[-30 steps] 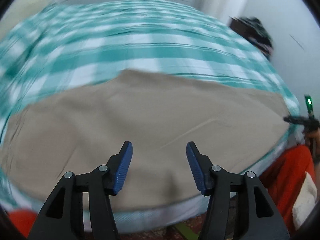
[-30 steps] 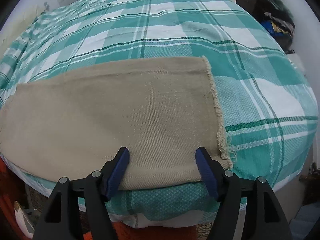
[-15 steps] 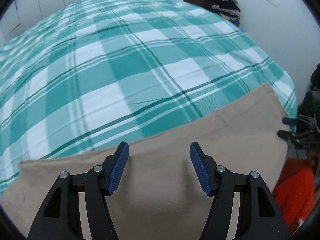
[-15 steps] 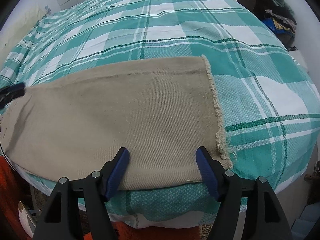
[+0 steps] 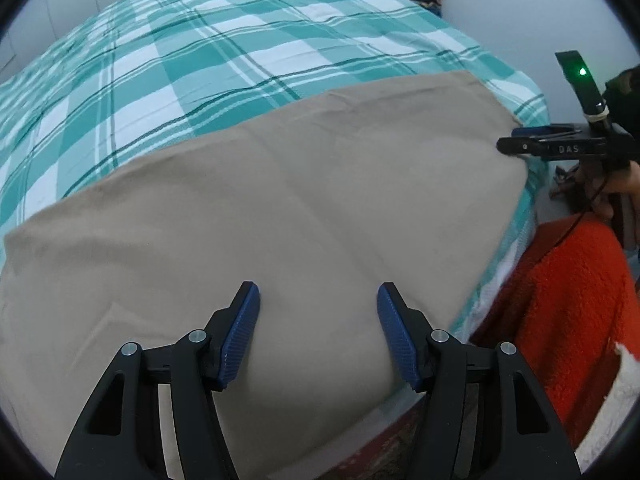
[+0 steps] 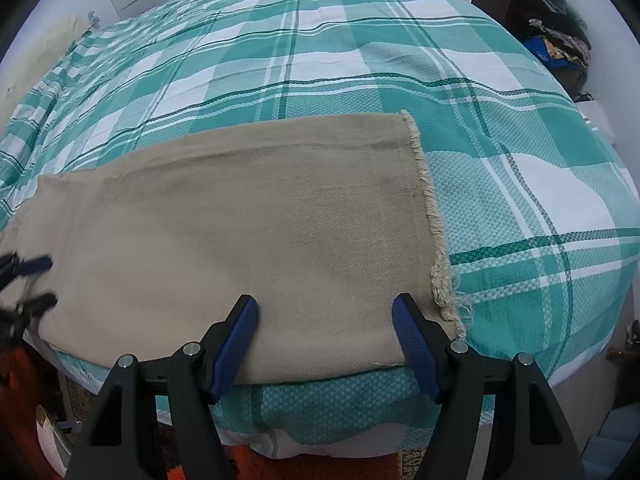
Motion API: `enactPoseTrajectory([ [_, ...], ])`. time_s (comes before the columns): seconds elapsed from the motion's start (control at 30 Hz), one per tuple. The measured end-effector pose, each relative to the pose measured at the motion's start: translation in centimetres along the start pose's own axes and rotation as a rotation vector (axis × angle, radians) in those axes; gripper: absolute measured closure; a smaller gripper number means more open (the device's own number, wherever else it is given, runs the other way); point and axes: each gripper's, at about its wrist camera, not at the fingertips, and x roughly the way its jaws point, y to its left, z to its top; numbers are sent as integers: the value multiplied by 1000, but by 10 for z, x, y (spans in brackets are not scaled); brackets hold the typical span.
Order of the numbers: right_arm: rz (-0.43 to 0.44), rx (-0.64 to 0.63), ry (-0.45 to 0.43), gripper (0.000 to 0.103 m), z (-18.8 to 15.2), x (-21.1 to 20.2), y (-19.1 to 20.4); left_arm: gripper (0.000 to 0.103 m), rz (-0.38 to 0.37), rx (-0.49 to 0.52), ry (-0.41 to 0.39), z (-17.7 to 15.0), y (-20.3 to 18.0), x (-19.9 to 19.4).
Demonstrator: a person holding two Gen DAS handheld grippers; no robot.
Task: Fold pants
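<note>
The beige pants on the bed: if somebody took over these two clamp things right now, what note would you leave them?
Left gripper: open, empty, over the middle of the pants.
Right gripper: open, empty, over the near edge beside the frayed hem.
Pants: lying flat in a long strip along the near edge of the plaid bedspread; they look already folded lengthwise, though I cannot be sure.
Left to do: probably grip the hem end and fold it over toward the other end.
</note>
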Motion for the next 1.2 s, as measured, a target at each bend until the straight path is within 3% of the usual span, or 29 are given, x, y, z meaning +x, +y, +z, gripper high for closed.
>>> enactPoseTrajectory([
  [0.1,7,9,-25,34,-1,-5,-2,39,3,-15,-6,0,-1,6],
  [0.2,32,98,-146,36,-9,-29,-18,39,24,10,-9,0,-3,13],
  [0.3,160,325,-340,34,-33,-64,-63,38,16,-6,-19,-2,0,12],
  [0.37,248,564,-401,33,-55,-76,-103,38,11,-13,-26,-3,1,12],
  [0.47,388,756,-384,34,-76,-75,-134,38,9,-13,-33,-4,1,13],
  [0.67,671,829,-216,35,-71,-46,-112,37,2,-18,-34,-4,3,13],
  [0.73,673,802,-185,38,-62,-37,-101,37,4,-18,-36,-5,3,13],
  [0.87,554,750,-103,45,-44,-15,-87,37,13,-16,-42,-6,2,13],
  [0.93,520,753,-104,51,-43,-7,-85,37,16,-17,-46,-7,1,13],
  [1.0,522,765,-124,70,-43,-4,-86,37,28,-16,-49,-8,0,14],
  [1.03,518,758,-138,94,-42,-5,-85,37,37,-13,-51,-9,-2,15],
  [1.13,487,694,-218,95,-44,-21,-77,35,48,0,-47,-8,-3,15],
  [1.2,441,621,-288,95,-44,-41,-65,33,16,-5,-4,-2,3,8],
])
